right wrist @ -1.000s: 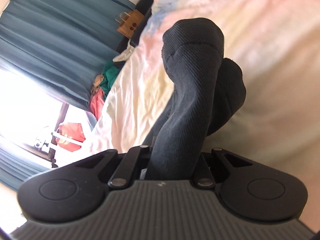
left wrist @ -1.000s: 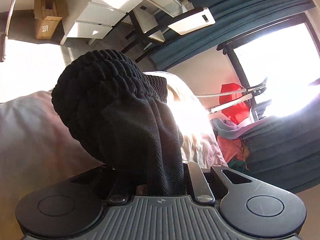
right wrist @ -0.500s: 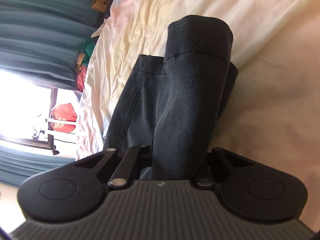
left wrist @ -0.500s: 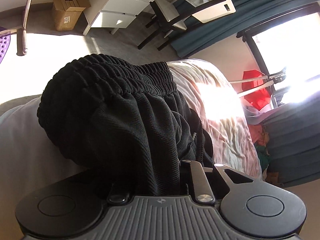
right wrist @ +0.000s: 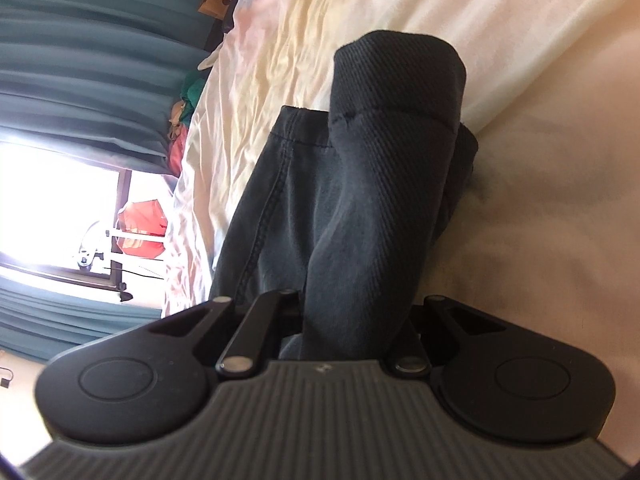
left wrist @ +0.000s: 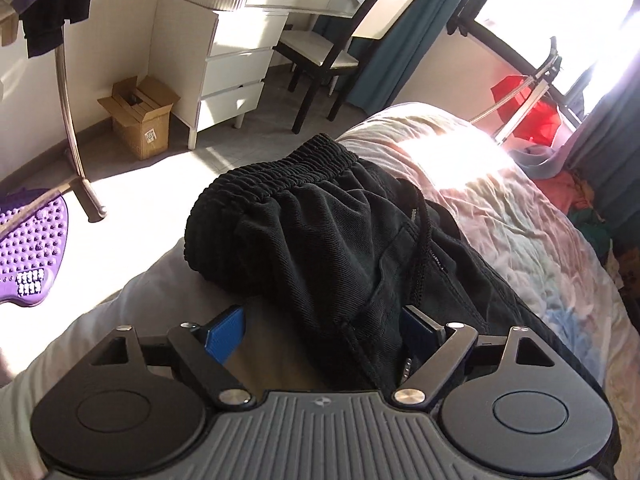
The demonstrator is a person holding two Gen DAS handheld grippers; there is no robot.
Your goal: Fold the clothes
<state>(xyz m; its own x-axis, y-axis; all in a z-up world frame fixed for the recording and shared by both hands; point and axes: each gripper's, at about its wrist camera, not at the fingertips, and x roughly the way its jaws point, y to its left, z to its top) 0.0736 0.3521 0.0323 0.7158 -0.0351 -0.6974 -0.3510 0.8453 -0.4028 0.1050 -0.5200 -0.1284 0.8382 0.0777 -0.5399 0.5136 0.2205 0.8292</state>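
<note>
Bed [left wrist: 500,208]; shorts [left wrist: 320,232] between left claw [left wrist: 320,336]

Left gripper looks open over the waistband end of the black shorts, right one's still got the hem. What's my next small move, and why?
Probably open the right gripper and let the hem go. The left gripper stands open, its blue pads apart, and the black shorts lie on the bed with the waistband resting there. The right one is clamped on a bunched hem that stands up off the sheet.

Both wrist views look closely along the bed [left wrist: 520,208], perhaps oppositely.
</note>
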